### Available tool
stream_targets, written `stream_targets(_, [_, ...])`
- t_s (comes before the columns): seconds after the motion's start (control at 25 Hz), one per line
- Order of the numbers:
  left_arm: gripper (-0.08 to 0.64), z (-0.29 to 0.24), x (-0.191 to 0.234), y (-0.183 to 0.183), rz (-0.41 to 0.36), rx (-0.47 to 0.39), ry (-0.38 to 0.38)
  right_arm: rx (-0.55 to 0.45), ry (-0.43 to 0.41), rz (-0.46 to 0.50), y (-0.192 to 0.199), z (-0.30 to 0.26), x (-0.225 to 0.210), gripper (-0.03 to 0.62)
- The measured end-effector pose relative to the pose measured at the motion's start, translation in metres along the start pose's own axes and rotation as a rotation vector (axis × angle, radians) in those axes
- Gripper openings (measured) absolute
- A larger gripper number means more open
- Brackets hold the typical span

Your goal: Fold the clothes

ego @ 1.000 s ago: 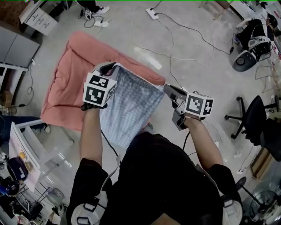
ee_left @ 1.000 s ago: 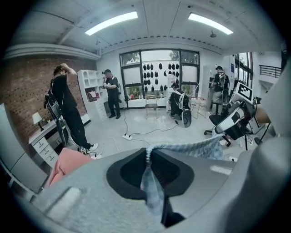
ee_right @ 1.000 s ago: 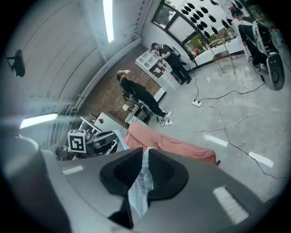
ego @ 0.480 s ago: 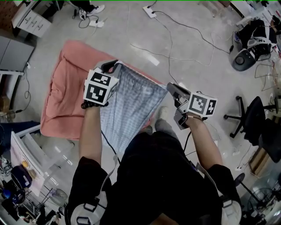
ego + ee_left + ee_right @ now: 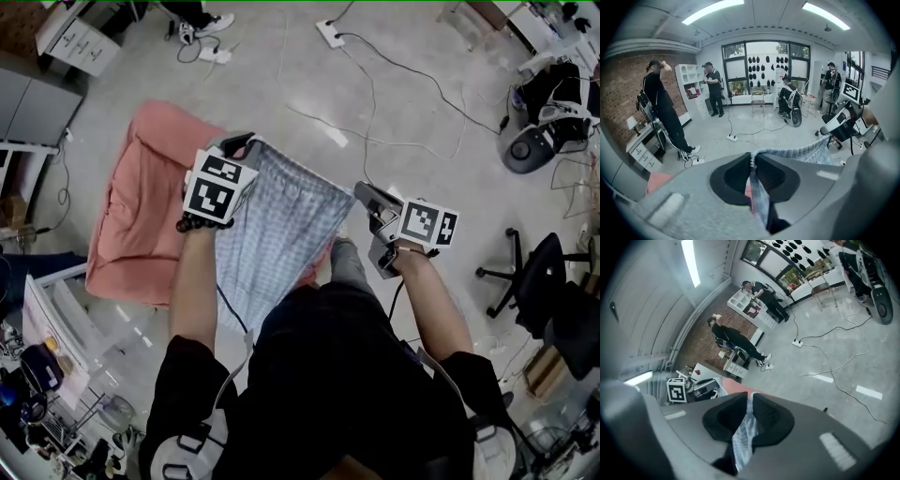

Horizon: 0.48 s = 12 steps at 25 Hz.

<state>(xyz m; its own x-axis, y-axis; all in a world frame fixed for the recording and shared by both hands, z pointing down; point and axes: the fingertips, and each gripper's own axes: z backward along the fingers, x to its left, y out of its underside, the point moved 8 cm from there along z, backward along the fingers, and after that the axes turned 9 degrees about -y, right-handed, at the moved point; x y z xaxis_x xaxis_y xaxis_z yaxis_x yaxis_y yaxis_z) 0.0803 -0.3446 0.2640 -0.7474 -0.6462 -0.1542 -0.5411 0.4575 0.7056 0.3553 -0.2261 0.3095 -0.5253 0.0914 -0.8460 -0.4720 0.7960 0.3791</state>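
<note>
A blue-and-white checked garment (image 5: 277, 230) hangs spread between my two grippers, above the floor. My left gripper (image 5: 246, 142) is shut on its upper left corner; in the left gripper view the cloth's gathered hem (image 5: 787, 153) runs out of the closed jaws to the right. My right gripper (image 5: 359, 190) is shut on the upper right corner, and the checked cloth (image 5: 743, 437) is pinched between its pads. The garment's lower end hangs down against the person's body.
A pink blanket (image 5: 141, 220) lies on the floor to the left, partly under the garment. Cables and a power strip (image 5: 328, 33) cross the floor ahead. Office chairs (image 5: 539, 272) stand at right, drawers (image 5: 75, 37) and shelves at left. Several people (image 5: 663, 112) stand across the room.
Both grippers, with the garment stretched between them, have shifted together over the floor; the pink blanket now lies further left and more of it shows beside the garment. Both grips are unchanged.
</note>
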Motion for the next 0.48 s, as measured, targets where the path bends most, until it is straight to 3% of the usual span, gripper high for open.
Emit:
stream_targets(0.2, [0.034, -0.041, -0.003, -0.013, 0.014, 0.066, -0.027, 0.063, -0.013, -0.051, -0.033, -0.011, -0.036, 0.041])
stream_targets(0.48, [0.035, -0.113, -0.006, 0.005, 0.035, 0.183, -0.035, 0.170, 0.029, -0.090, -0.050, -0.045, -0.097, 0.041])
